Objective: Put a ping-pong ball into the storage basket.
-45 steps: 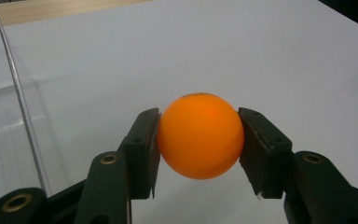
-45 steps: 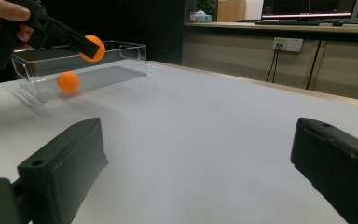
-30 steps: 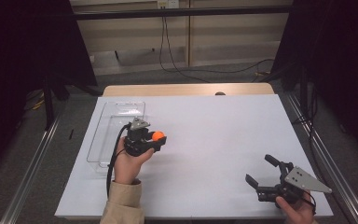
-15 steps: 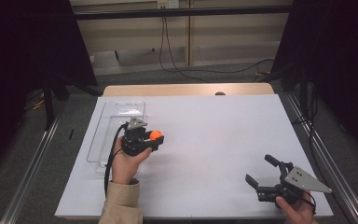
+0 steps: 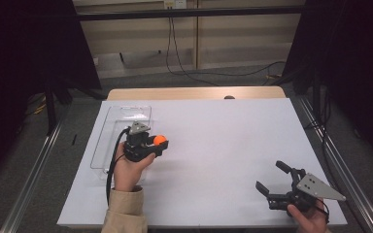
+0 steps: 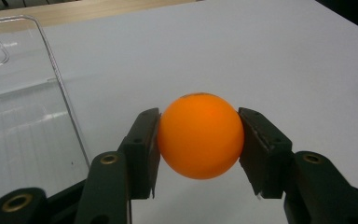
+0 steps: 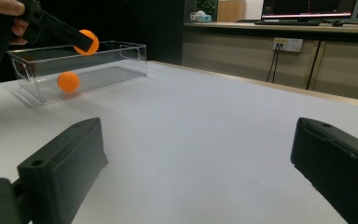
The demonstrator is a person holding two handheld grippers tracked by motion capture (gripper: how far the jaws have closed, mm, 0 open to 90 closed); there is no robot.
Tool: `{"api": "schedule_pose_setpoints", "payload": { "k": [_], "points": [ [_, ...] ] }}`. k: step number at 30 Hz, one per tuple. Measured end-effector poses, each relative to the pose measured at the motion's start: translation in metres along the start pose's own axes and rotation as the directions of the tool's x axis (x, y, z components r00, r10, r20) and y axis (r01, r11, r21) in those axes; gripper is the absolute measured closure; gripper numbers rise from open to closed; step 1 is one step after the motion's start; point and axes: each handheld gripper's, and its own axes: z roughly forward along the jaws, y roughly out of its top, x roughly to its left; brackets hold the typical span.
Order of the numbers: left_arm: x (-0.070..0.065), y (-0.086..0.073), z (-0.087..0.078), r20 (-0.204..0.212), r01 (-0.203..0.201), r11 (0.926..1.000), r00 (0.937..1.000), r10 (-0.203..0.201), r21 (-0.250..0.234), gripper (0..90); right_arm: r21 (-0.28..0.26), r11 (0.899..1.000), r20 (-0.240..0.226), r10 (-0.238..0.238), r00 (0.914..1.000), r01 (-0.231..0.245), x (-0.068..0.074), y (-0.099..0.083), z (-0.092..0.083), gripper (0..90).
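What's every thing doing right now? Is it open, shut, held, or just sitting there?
Left gripper: shut on the orange ball, next to the box.
Orange ball: squeezed between the two fingers, lifted off the table.
Right gripper: open, nothing between its fingers.
Clear plastic box: standing upright on the table, no lid on top.

We see a white table top (image 5: pixel 233 145) with a wooden edge strip (image 5: pixel 194 92) along its far side, standing on a grey floor (image 5: pixel 53 194). Black curtains (image 5: pixel 24 58) hang left and right. The far wall (image 5: pixel 233 39) is pale panelling with a socket (image 5: pixel 173 4) and black cables (image 5: pixel 189 73) trailing down. In the right gripper view, monitors (image 7: pixel 307 9) sit on a far counter (image 7: pixel 279 27).
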Motion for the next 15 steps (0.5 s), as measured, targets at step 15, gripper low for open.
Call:
{"api": "schedule_pose_setpoints", "payload": {
  "k": [15],
  "points": [
    [0.0044,-0.0002,-0.0045,-0.010,0.003,1.0000,1.0000,-0.003,-0.005,51.0,0.000,1.000,0.000,-0.001,1.0000,0.001,-0.0001,0.0000,0.0000,2.4]
  ]
}}
